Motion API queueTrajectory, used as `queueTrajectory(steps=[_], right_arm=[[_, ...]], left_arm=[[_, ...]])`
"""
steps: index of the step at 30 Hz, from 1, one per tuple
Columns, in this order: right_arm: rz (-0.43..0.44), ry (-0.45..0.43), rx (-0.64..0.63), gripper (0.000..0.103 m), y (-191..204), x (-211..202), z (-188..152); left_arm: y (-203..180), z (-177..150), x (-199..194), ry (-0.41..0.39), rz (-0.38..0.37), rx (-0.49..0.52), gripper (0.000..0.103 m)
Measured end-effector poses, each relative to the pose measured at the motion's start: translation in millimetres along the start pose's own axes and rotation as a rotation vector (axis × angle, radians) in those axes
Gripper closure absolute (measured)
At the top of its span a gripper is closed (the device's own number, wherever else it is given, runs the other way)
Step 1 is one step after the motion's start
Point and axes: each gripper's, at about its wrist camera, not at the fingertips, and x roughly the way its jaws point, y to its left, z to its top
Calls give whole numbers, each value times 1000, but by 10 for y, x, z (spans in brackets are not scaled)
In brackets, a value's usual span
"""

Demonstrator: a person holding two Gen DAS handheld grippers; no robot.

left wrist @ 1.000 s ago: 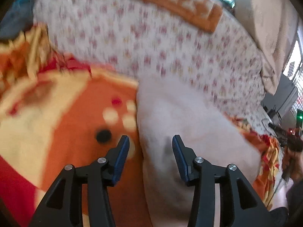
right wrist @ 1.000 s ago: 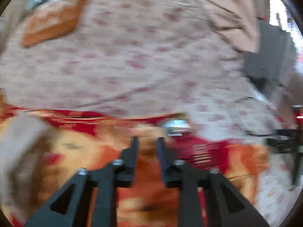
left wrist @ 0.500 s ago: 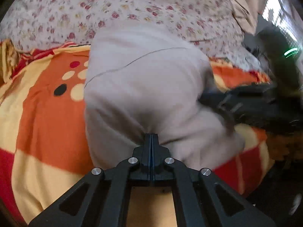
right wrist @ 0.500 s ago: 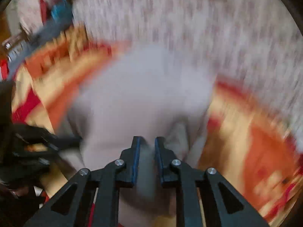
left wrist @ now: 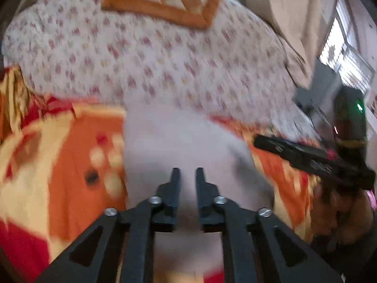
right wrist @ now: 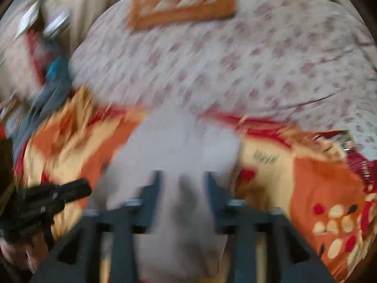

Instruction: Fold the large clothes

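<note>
A pale pinkish-grey garment lies in a folded heap on an orange, yellow and red blanket. My left gripper hovers over the garment's near edge. Its jaws are opening and stand a narrow gap apart, with only pale cloth showing through from below. My right gripper is blurred over the same garment. Its jaws are opening wide, the cloth lies beneath them, and the pads do not press on it. Each gripper shows in the other's view, the right gripper at the right and the left gripper at the lower left.
The blanket lies on a bed with a floral sheet. An orange checked cloth lies at the far end. Beige curtains and a bright window stand at the right. Blue and grey clothes are piled at the left. A hand holds the left gripper.
The left jaws, shut on the garment's near edge half a second ago, now stand slightly apart and have drawn back. The right jaws have gone from nearly shut to wide.
</note>
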Motion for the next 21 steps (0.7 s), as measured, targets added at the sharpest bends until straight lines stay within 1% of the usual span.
queueTrajectory(steps=[1, 2, 3, 4, 5, 6, 7, 8, 9, 10, 11, 12, 13, 14, 16, 19, 21], right_arm=[[-25, -18, 45, 32, 1, 41, 181], [-41, -29, 56, 32, 18, 97, 298], [-65, -35, 56, 36, 46, 185, 418], [-82, -41, 56, 43, 73, 310, 520], [-82, -25, 64, 46, 76, 488, 597], [-80, -1, 73, 53, 50, 672, 637], [-84, 25, 72, 58, 24, 855, 645], [-74, 68, 70, 59, -16, 1065, 618], [-57, 121, 64, 61, -78, 1276, 558], [-67, 181, 57, 65, -172, 1521, 446], [-86, 199, 51, 64, -248, 1654, 338], [-95, 174, 22, 62, -342, 1751, 207], [-85, 132, 6, 59, -383, 1754, 162], [-67, 124, 25, 59, -436, 1771, 148], [-64, 114, 31, 59, -454, 1780, 151], [-37, 105, 59, 58, -526, 1810, 168], [-34, 101, 60, 58, -525, 1789, 153]], left_arm=[[48, 215, 97, -34, 44, -14, 89], [93, 338, 181, -46, 68, -35, 87], [158, 493, 319, -48, 104, -71, 87], [203, 609, 462, -42, 129, -89, 87], [260, 726, 666, -31, 150, -120, 87], [312, 771, 819, -21, 161, -152, 87], [382, 796, 1037, 6, 151, -198, 87], [447, 772, 1214, 52, 140, -235, 87], [481, 715, 1385, 96, 153, -256, 87], [504, 631, 1528, 128, 176, -255, 87], [508, 491, 1690, 160, 196, -236, 87], [501, 356, 1818, 164, 205, -211, 87], [463, 273, 1855, 119, 229, -171, 87], [413, 246, 1848, 106, 251, -154, 87], [361, 246, 1875, 99, 281, -134, 87], [391, 255, 1877, 89, 274, -146, 87], [397, 254, 1880, 85, 270, -151, 87]])
